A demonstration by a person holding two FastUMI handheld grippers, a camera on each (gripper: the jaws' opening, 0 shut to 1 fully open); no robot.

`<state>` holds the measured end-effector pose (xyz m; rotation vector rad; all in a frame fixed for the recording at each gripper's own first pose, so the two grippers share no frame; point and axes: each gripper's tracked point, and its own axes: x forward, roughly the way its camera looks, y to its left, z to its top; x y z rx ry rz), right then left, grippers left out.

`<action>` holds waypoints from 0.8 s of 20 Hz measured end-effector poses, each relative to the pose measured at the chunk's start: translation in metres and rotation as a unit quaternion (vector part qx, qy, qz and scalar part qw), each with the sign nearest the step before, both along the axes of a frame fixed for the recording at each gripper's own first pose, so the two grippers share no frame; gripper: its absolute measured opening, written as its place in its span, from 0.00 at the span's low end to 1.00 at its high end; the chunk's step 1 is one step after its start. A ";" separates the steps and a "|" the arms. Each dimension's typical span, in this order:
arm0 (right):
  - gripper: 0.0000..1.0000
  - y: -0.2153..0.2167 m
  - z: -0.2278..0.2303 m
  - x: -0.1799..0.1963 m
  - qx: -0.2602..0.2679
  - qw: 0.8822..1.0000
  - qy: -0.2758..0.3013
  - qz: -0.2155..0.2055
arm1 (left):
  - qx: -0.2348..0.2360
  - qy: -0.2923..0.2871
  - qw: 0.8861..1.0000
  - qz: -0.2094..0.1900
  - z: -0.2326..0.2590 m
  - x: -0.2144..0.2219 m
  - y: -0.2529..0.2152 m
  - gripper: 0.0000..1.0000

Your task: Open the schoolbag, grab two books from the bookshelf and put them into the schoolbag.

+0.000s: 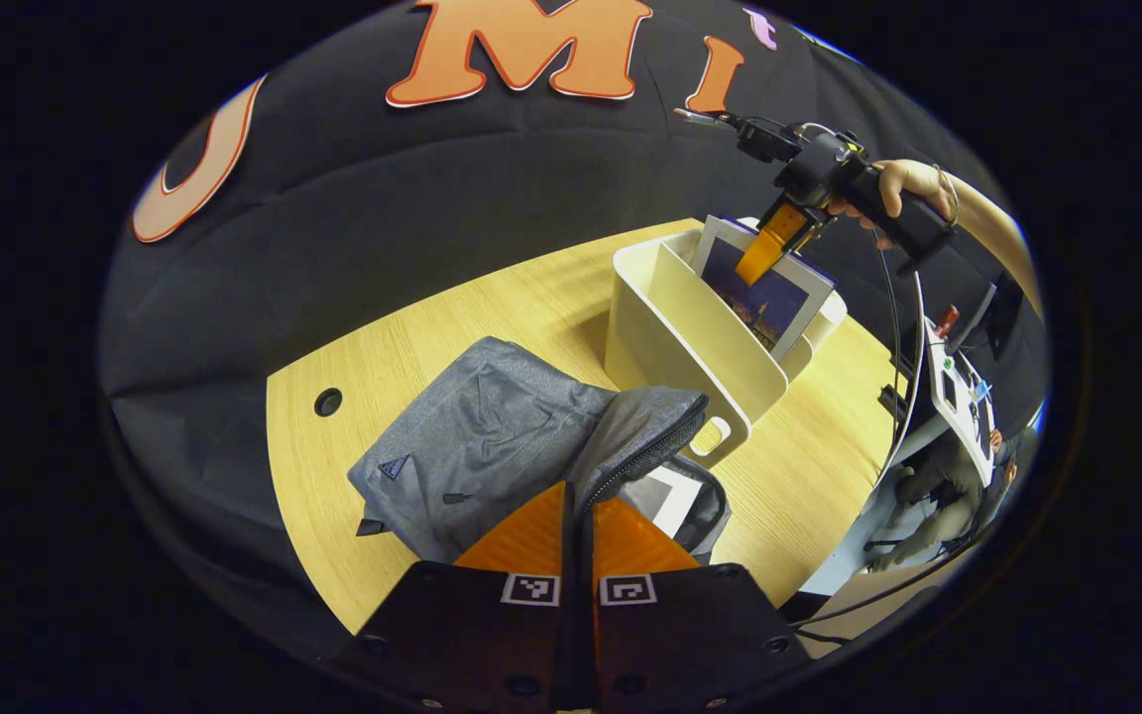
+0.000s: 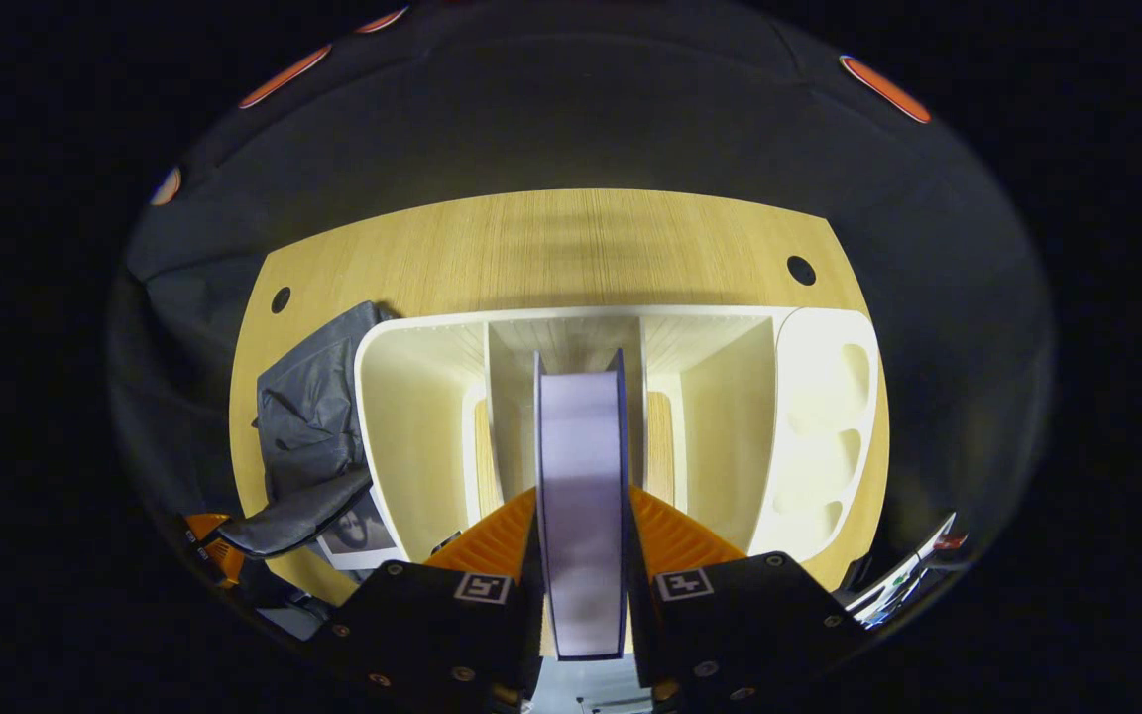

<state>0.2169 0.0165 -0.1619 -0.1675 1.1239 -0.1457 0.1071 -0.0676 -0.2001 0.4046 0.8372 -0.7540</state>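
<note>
Schoolbag: the grey schoolbag [image 1: 492,436] lies on the bench [image 1: 809,466] at the left, flap turned back, mouth open; a book [image 1: 672,496] with a white cover already shows inside it
Left gripper: your left gripper [image 1: 579,540] has its jaws pressed together on the edge of the bag's flap [image 1: 645,431], holding the mouth open
Bookshelf: the cream bookshelf [image 1: 690,347] stands just beside the bag, toward the right; in the right gripper view its middle compartment [image 2: 571,347] holds the second book
Second book: the second book [image 2: 581,496] stands upright, edge toward you, part raised above the shelf rim
Right gripper: your right gripper [image 2: 581,555] has its jaws pinching that book, one finger on each cover; in the left gripper view it grips the book's top edge from above
Step in hand: drawing the second book out of the shelf, as I judge it
Next move: lift straight up till the book clears the dividers, then carry it left over the bag and lower it in beside the first; keep the flap pulled back so the mouth does not close
</note>
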 end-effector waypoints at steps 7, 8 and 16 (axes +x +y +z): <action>0.34 0.011 0.024 -0.019 0.004 1.000 -0.013 -0.007 | -0.002 0.003 1.000 -0.004 0.000 -0.002 -0.001 0.01; 0.34 0.014 0.030 -0.024 0.006 1.000 -0.015 -0.009 | -0.003 0.003 1.000 -0.005 0.000 -0.002 -0.001 0.01; 0.34 0.028 0.108 -0.081 -0.006 0.997 -0.069 -0.037 | -0.009 0.008 0.999 -0.030 -0.001 -0.002 0.001 0.01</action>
